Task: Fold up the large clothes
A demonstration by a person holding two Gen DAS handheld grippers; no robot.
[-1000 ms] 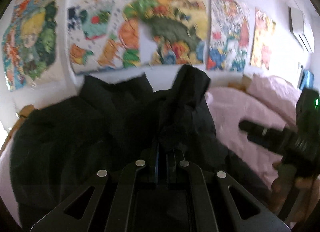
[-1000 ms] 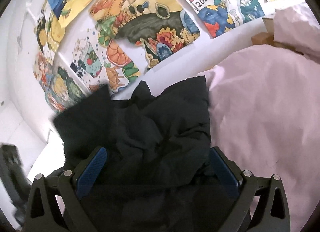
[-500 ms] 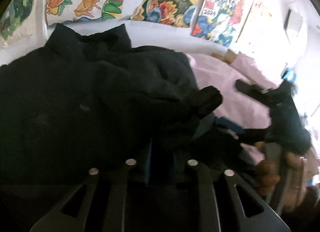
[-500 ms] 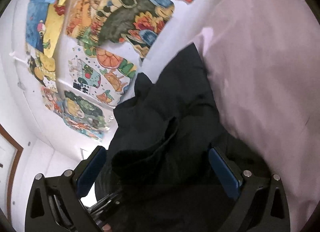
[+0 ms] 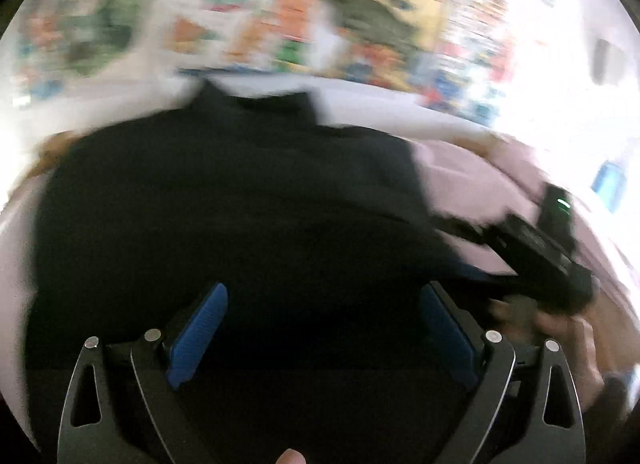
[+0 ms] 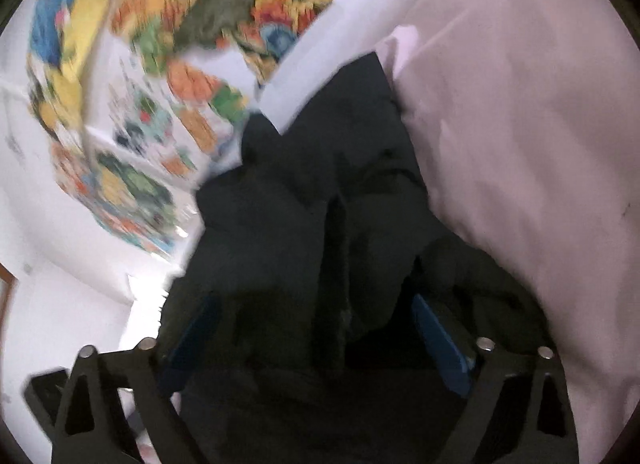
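A large black jacket (image 5: 240, 204) lies spread on a pink bed (image 5: 472, 168), its collar toward the wall. My left gripper (image 5: 324, 320) is open, its blue pads wide apart just above the jacket's near part. The jacket also fills the right wrist view (image 6: 320, 224), folded in a heap with a sleeve over the middle. My right gripper (image 6: 320, 324) is open over the cloth; its blue pads stand apart with cloth between and partly over them. The right gripper also shows in the left wrist view (image 5: 536, 252), at the jacket's right edge. Both views are blurred.
A white wall with colourful posters (image 5: 320, 24) runs behind the bed. The pink bedding (image 6: 520, 144) stretches to the right of the jacket. A wall air conditioner (image 5: 604, 60) shows at the far right.
My left gripper has opened and let go of the jacket, which now lies flatter. My right gripper stays open over the jacket's right side. Both cameras are moving fast.
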